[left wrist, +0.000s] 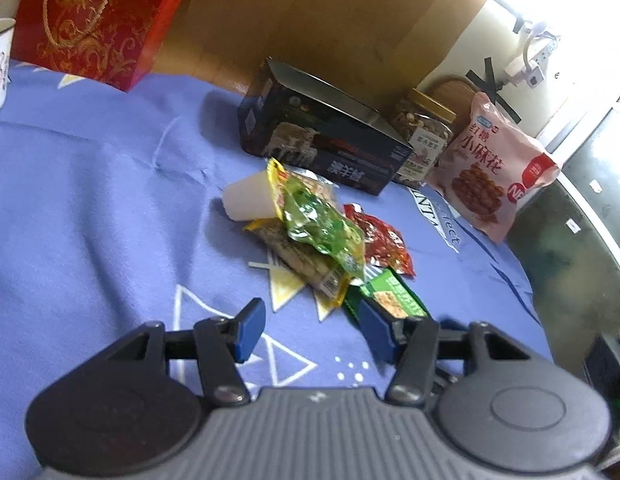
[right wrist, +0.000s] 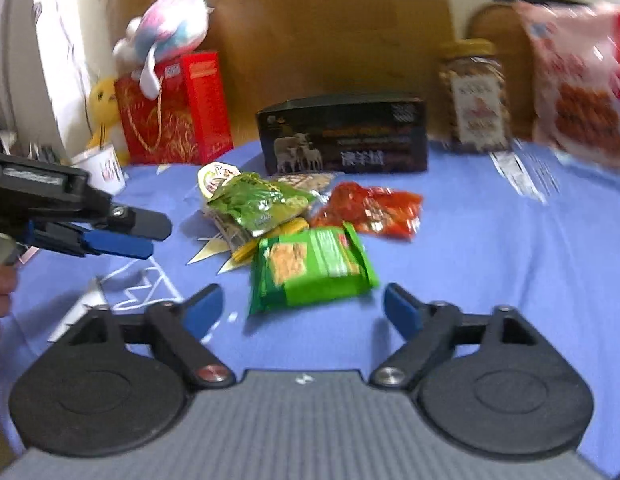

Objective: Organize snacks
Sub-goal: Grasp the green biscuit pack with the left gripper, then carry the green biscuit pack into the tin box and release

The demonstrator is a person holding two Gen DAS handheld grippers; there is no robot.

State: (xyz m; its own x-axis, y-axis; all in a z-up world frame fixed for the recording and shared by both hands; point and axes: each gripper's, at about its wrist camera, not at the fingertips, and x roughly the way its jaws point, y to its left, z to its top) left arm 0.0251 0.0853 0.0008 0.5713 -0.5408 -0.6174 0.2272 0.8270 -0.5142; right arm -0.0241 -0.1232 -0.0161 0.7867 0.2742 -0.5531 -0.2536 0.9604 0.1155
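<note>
Jaws wide on the right gripper [right wrist: 302,306] and half apart, empty, on the left gripper [left wrist: 310,330], both over the blue-clothed counter [left wrist: 90,200], face the green snack packet [right wrist: 311,270] at frame centre: light, crinkly, probably slippery, best pinched across its flat sealed edges.

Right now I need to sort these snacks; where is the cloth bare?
Bare cloth spreads between the red gift bag and the snack pile, and right of the red packet. It is crowded along the black box, jar and pink bag.
</note>
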